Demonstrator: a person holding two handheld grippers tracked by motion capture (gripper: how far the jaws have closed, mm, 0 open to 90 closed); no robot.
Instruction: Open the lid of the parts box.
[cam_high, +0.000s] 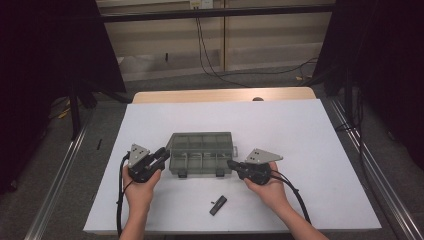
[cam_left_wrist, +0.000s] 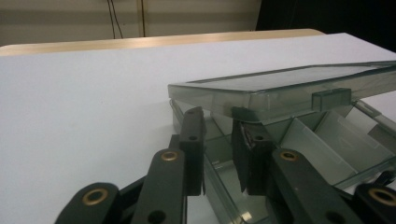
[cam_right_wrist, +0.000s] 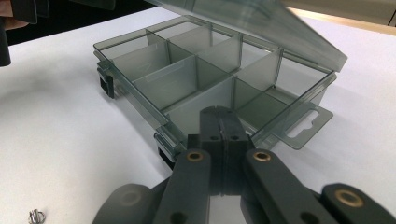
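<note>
Smoky compartment box (cam_high: 201, 159) at mid-table on the white sheet (cam_high: 280, 125), long axis running side to side across the table, latch tabs facing the person, lid (cam_high: 201, 139) hinged at the far long edge and raised partway. Lid seen from the left gripper view (cam_left_wrist: 289, 91) tilted up above the open tray, dividers (cam_left_wrist: 303, 140) visible beneath.

Left gripper (cam_high: 161, 156) at the box's left short end, angled in toward it; jaws narrowly spread, one on each side of the tray's end wall, the inner one up under the lid's corner. Pressing on that wall or just straddling it: cannot tell. Right gripper (cam_high: 231, 164) at the box's right short end, jaws pressed together with nothing between, tips (cam_right_wrist: 223, 125) right against the tray's near right corner beside the hang tab (cam_right_wrist: 303, 126).

Small dark part (cam_high: 218, 205) lying loose toward the near edge, well apart from the box. Plenty of bare sheet beyond the lid, and to the left and right of both hands; narrower strip at the near edge. Bare wooden table edge (cam_high: 220, 95) beyond the sheet's far side.
</note>
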